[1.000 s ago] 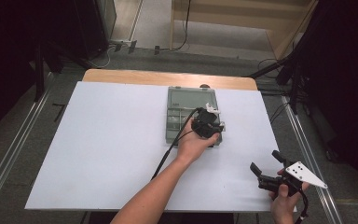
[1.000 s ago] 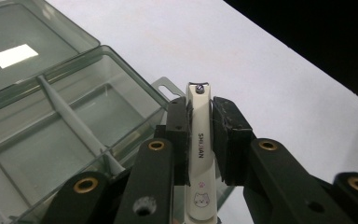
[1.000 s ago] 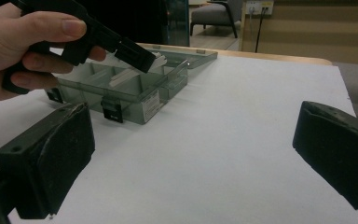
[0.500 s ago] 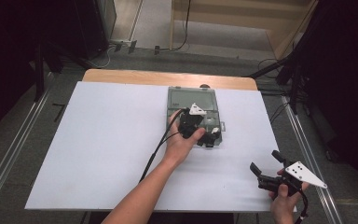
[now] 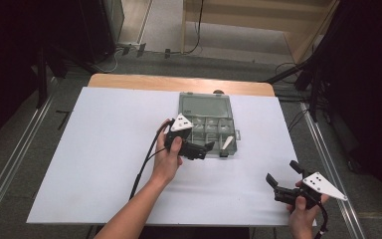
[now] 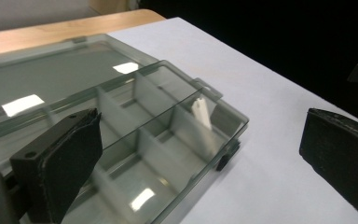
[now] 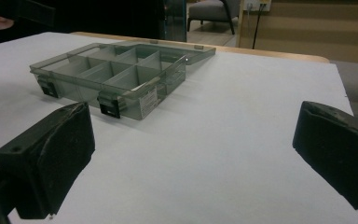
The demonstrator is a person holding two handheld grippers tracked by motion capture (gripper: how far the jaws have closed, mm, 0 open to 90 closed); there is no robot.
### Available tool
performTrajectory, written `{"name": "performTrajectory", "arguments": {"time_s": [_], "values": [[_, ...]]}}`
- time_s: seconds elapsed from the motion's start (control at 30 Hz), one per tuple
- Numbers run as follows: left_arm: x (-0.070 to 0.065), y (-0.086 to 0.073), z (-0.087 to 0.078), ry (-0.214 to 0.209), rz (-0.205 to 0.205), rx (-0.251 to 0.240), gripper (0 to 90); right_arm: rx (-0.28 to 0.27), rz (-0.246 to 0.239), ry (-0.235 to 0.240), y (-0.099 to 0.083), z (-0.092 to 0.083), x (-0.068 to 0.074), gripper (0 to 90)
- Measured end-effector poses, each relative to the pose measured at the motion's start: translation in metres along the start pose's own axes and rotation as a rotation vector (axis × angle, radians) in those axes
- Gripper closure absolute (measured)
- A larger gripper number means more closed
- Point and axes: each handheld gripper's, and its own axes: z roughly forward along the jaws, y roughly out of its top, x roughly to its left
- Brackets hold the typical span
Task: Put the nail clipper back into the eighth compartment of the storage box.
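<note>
From the high view, your left gripper [image 5: 205, 149] sits at the box's [image 5: 206, 107] near-left corner, about 7 o'clock of the box's middle, its jaws spread and nothing between them. The box lies open on the white sheet [image 5: 99, 144] toward the far middle of the table [image 5: 129, 80], its flat lid toward 12 o'clock and the divided tray toward you. A white piece [image 5: 226, 143] leans in the tray's near-right cell, at roughly 5 o'clock within the box. Your right gripper [image 5: 283, 177] is well apart from the box, at about 4 o'clock from it near the sheet's near-right corner, jaws spread and empty. In the left gripper view, your two jaws stand wide apart with nothing held; the left one overlaps the tray's near edge, the right one is over bare sheet [image 6: 279, 116]. The box [image 6: 121, 93] fills the left half, and the white piece [image 6: 201, 113] stands tilted in the corner cell at about 12 o'clock between your jaws, beside a dark latch [image 6: 223, 161]. In the right gripper view, your jaws are wide open and hold nothing, over bare sheet [image 7: 223, 140]. The box [image 7: 116, 70] lies at about 11 o'clock, well apart, with two dark latches on its facing side.
</note>
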Motion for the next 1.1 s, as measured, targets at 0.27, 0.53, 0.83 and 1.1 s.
{"name": "performTrajectory", "arguments": {"time_s": [0.27,0.53,0.83,1.1], "values": [[0.016,-0.022,-0.038,0.031,-0.007,-0.03,0.0,0.007,0.002,-0.007,0.0,0.0,0.0,0.0],[0.036,-0.048,-0.082,0.065,-0.028,-0.072,0.0,-0.002,0.022,-0.015,-0.001,-0.001,-0.002,0.0],[0.057,-0.076,-0.138,0.148,-0.043,-0.14,0.0,0.009,0.02,-0.03,0.0,0.001,0.0,0.0],[0.074,-0.108,-0.184,0.232,-0.058,-0.184,0.0,0.012,0.016,-0.039,-0.001,0.001,0.001,0.0]]}}
